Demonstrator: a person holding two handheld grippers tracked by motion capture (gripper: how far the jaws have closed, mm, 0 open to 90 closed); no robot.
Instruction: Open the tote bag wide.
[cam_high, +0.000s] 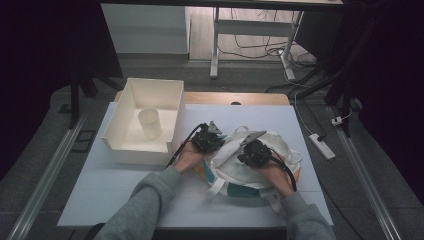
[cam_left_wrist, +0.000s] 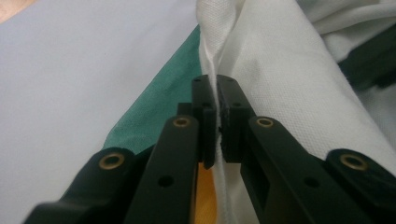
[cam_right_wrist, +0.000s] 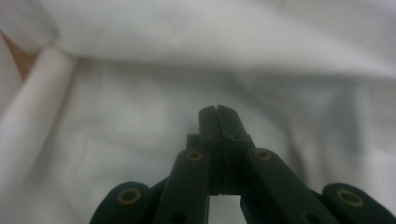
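While the left hand-held gripper (cam_left_wrist: 217, 100) has its two jaws pinched tight on a folded edge of the white cloth bag (cam_high: 255, 160), the right hand-held gripper (cam_right_wrist: 218, 112) has its two jaws closed flat against each other, and I cannot tell whether any cloth is caught between the tips; its view is blurred and shows pale fabric on every side. Seen from the high view, the left hand-held gripper (cam_high: 209, 137) sits at the bag's left edge and the right hand-held gripper (cam_high: 253, 151) rests on top of the bag, near its middle. One bag lies there, crumpled, white on top with a teal band and an orange patch showing along its near and left sides, and white straps trailing off its near edge. Two grey sleeves come in from below the bag, one to each hand. Just left of the bag stands one open white box (cam_high: 129, 109), and inside it one pale cup (cam_high: 150, 123) stands upright. Bag and box both rest on the white tabletop (cam_high: 110, 190), the bag toward its right half.
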